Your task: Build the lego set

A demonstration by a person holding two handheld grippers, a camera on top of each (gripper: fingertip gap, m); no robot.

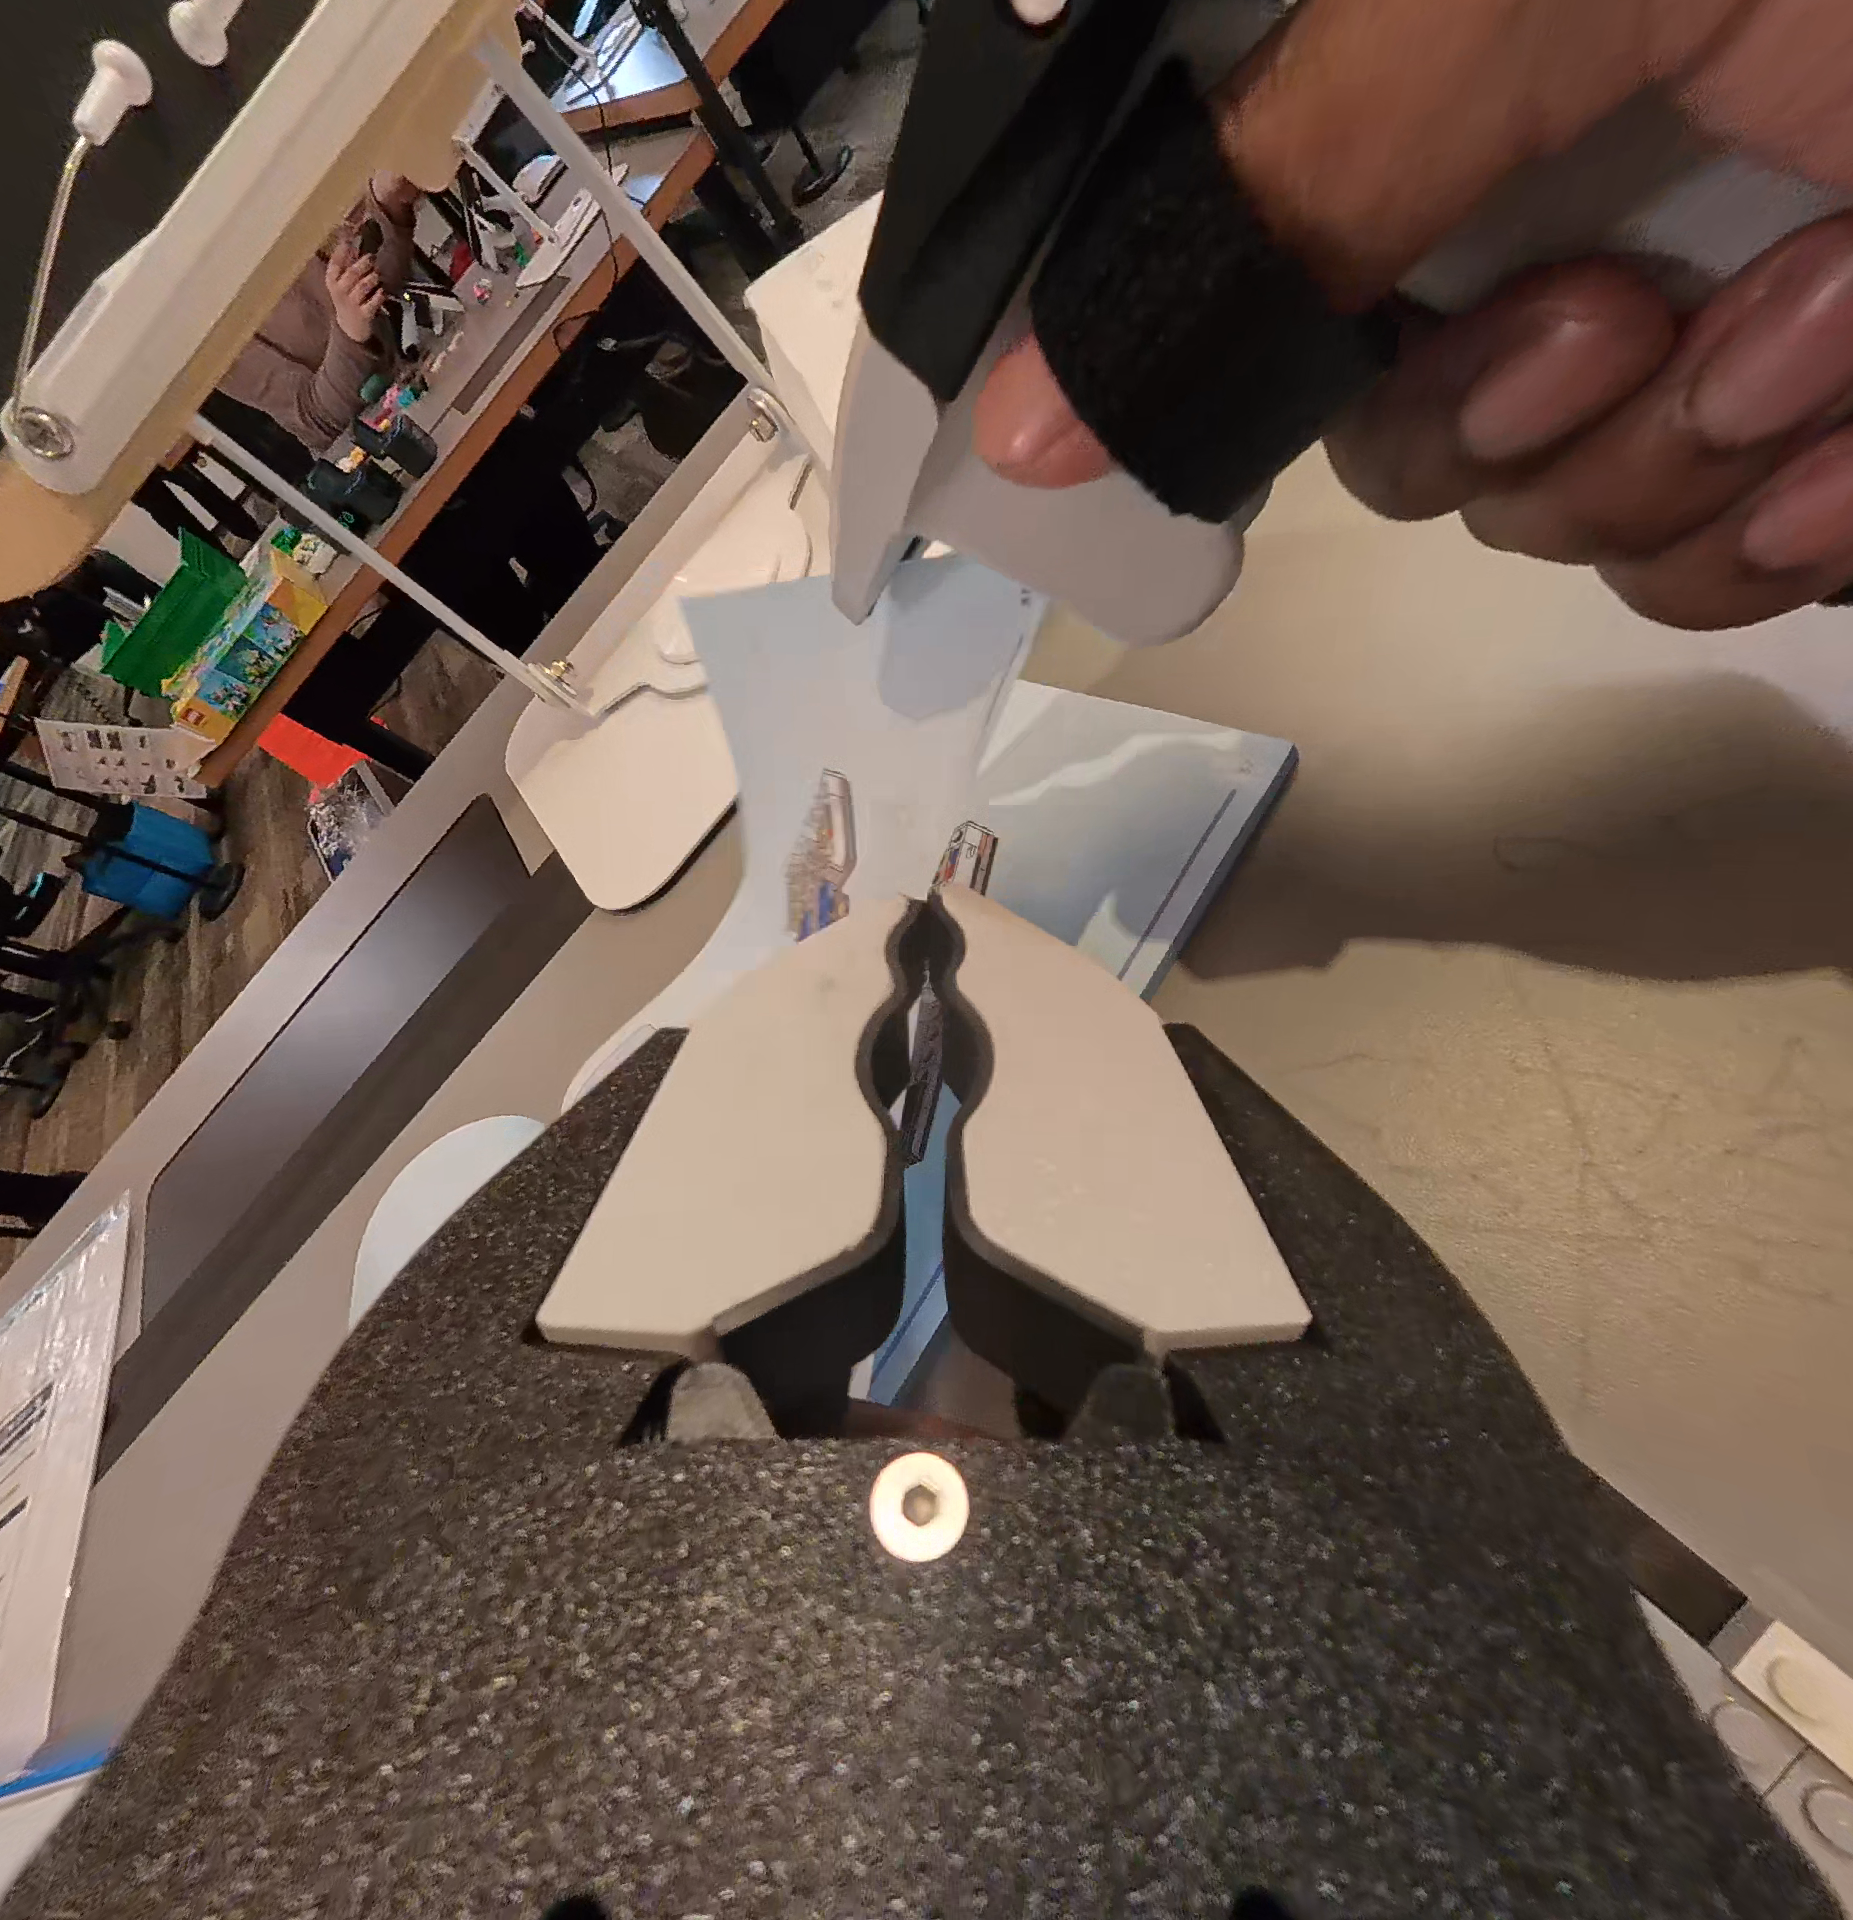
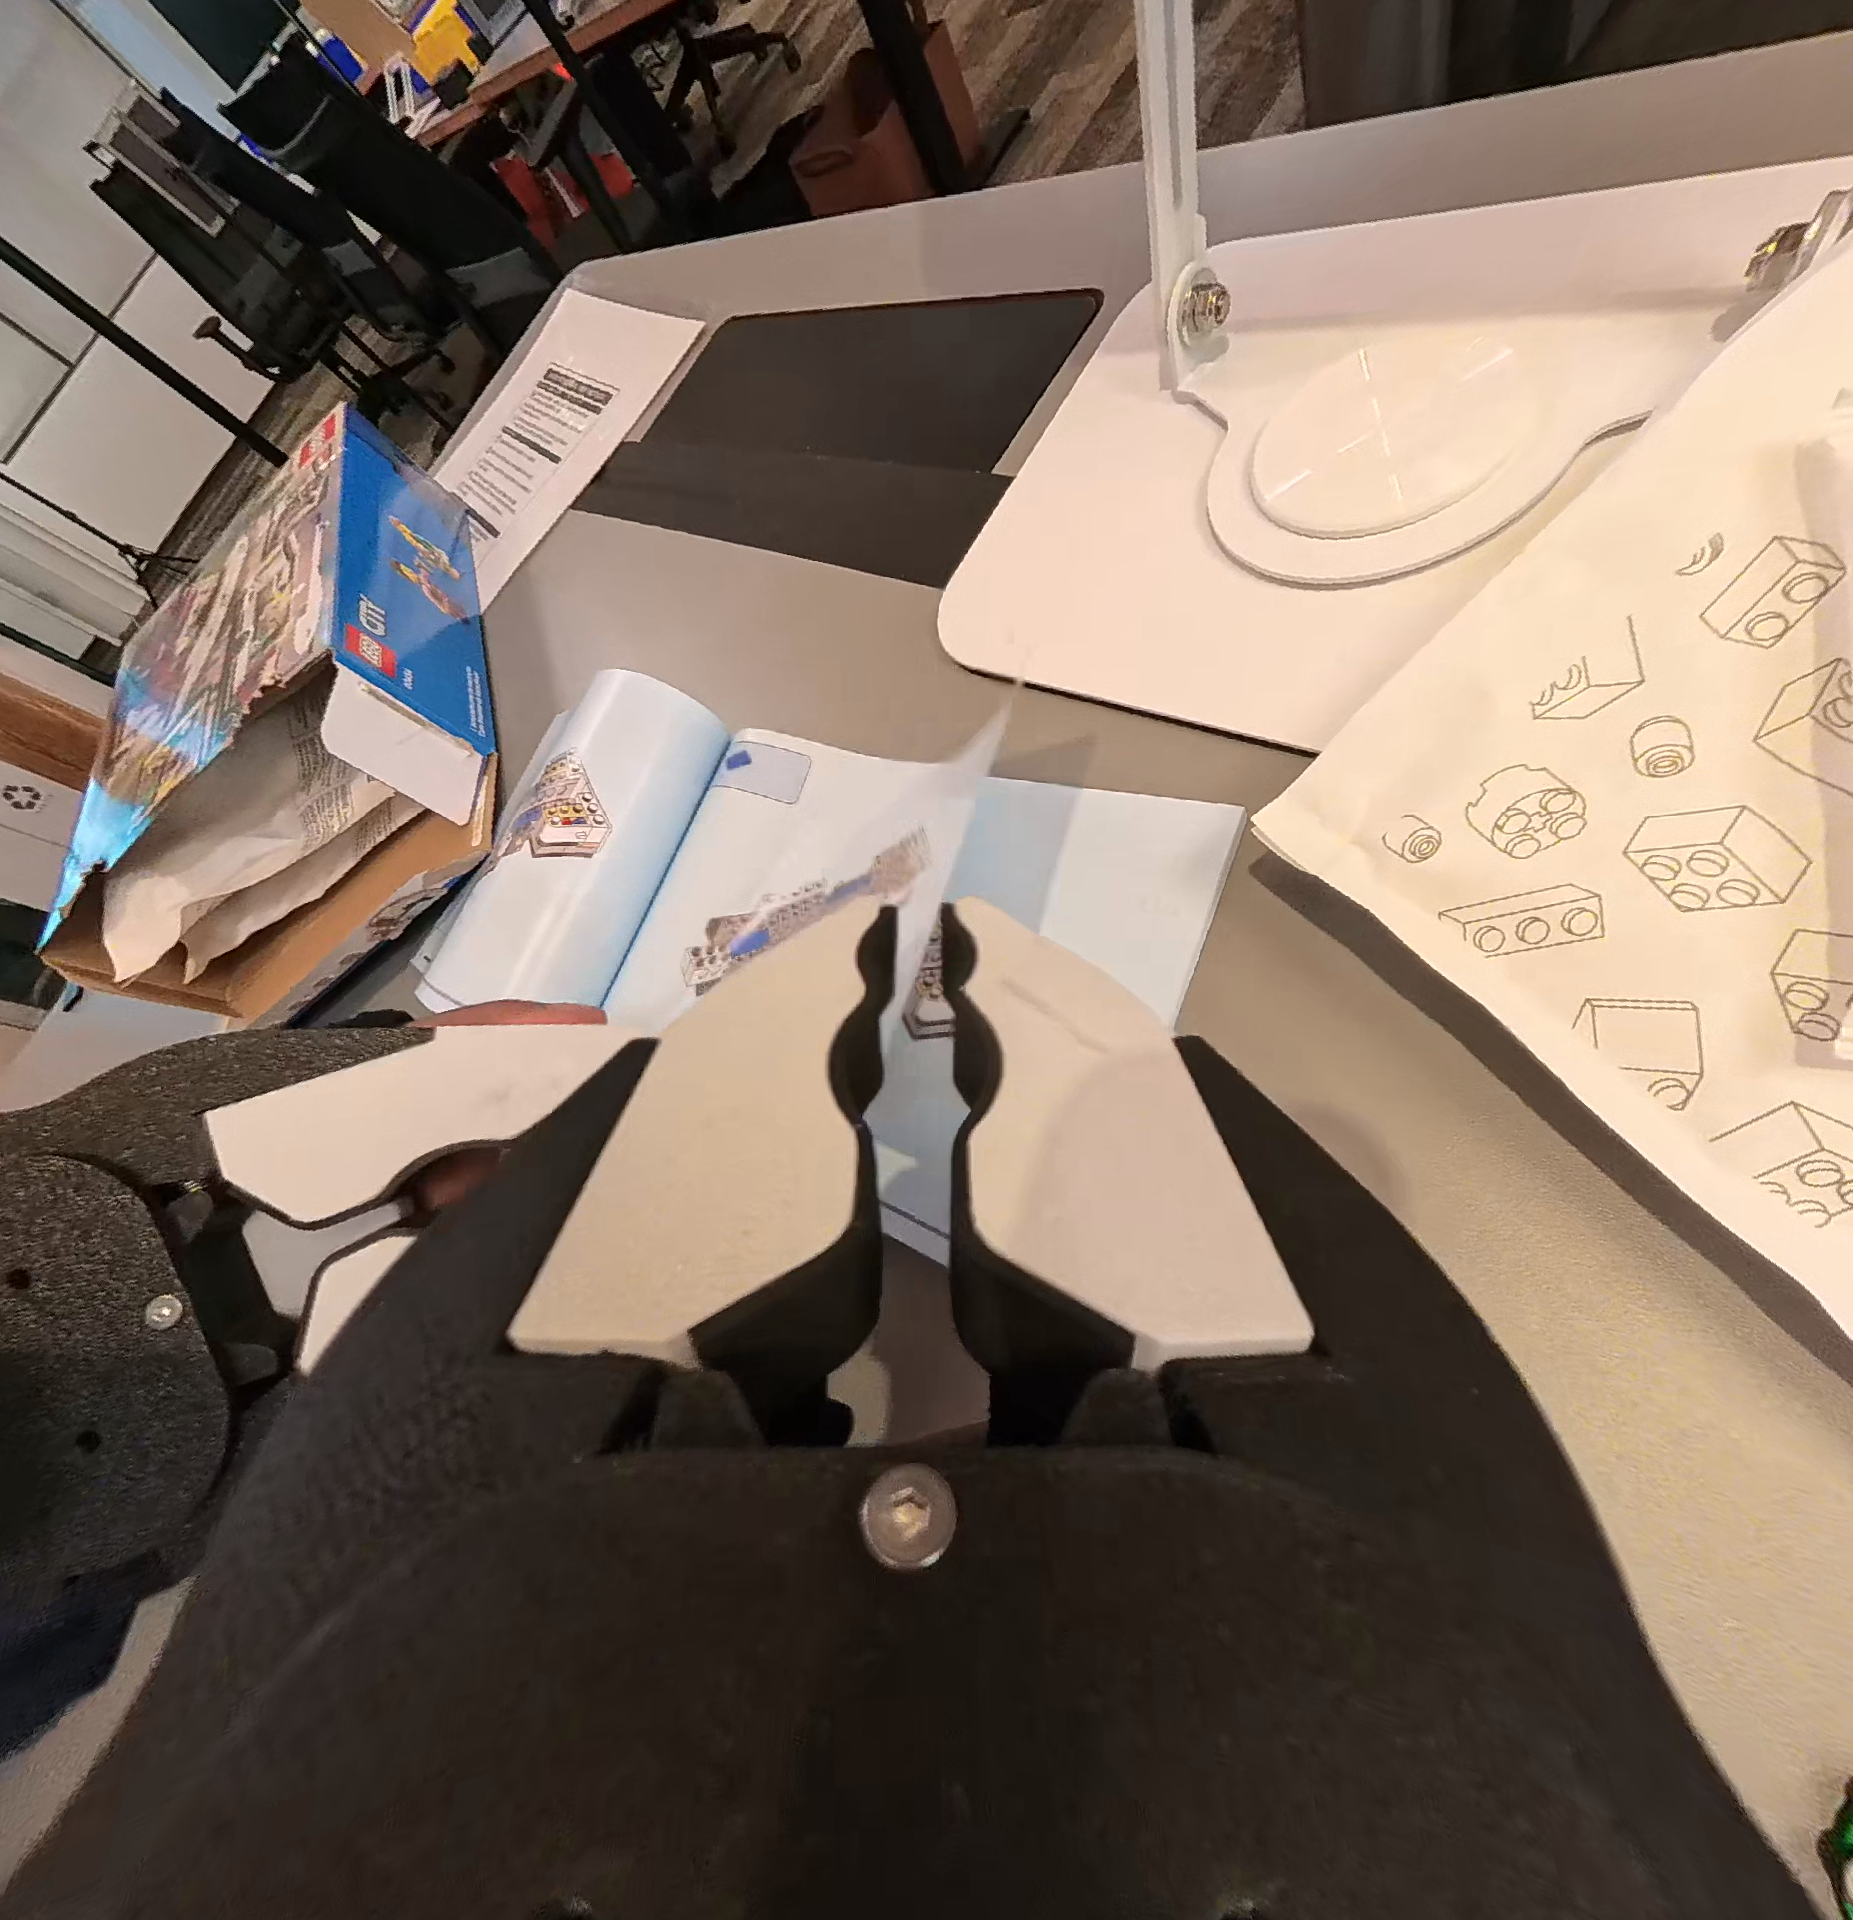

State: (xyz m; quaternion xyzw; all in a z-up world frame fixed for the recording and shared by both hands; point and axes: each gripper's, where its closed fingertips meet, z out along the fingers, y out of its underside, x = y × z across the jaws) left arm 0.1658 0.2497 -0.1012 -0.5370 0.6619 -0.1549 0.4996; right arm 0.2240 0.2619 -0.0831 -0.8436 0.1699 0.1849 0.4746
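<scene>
Two grippers meet on one page [image 2: 880,821] of the open booklet [image 2: 1109,883], which lies flat on the grey table [image 2: 797,623] at the centre of the right wrist view. The page stands up from the spread, curved and blurred.

The left gripper [image 1: 927,906], at the centre of its own view, has its jaws closed, tips together on the lower part of the sheet, with a sliver of printed paper showing in the slot behind them. The right gripper [image 2: 917,920] has its jaws only narrowly parted. The page runs up between the fingers, and I judge it unpinched there. In the left wrist view, that gripper sits at upper centre, held by a hand [image 1: 1628,395] over the sheet's top edge.

Handling this sheet well, I judge, means keeping the pinch light and near the free edge. The sheet should swing about the spine rather than be pulled away from it, since thin paper creases or tears at the fold. Only one gripper should bear on it at a time.

A white lamp base [image 2: 1109,623] and a paper bag [image 2: 1628,727] lie at upper right, and a blue box [image 2: 402,582] lies at left.
</scene>
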